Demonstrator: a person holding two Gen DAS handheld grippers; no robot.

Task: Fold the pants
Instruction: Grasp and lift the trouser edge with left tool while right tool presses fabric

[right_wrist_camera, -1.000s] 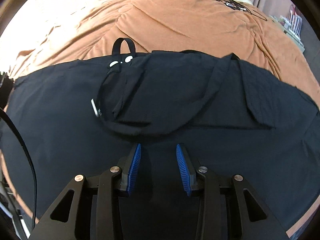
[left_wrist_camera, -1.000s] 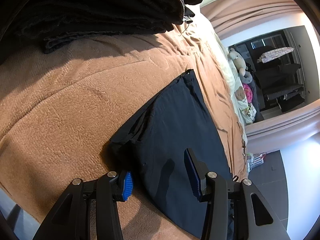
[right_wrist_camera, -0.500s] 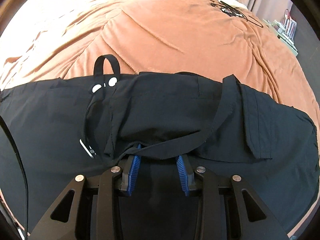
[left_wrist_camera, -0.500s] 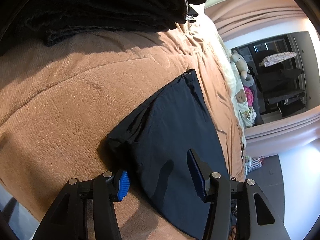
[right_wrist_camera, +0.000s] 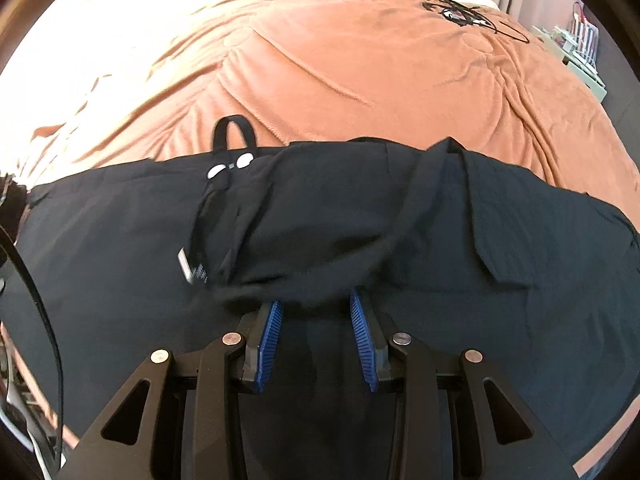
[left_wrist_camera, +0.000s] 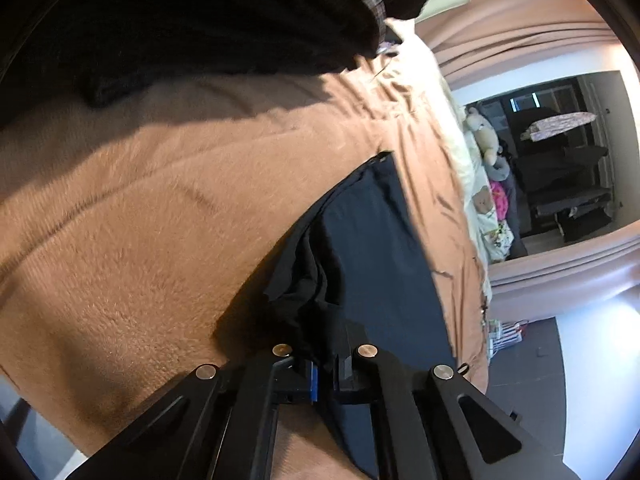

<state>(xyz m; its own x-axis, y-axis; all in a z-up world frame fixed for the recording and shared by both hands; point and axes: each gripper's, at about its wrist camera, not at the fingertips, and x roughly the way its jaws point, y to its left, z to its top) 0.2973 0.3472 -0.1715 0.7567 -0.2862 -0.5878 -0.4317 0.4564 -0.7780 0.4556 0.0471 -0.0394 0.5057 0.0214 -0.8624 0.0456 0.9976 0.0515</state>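
Black pants (left_wrist_camera: 372,248) lie spread on the orange fleece blanket (left_wrist_camera: 160,216), filling the lower centre. My left gripper (left_wrist_camera: 326,364) has just clamped their bunched hem edge. My right gripper (right_wrist_camera: 316,320) hovers released, fingertips tucked beneath the waistband (right_wrist_camera: 304,288).

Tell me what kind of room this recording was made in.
Most likely a bedroom: the black pants lie on a wide bed under a fuzzy orange-brown blanket, with soft stuffed toys along its far edge and pinkish curtains by the wall.
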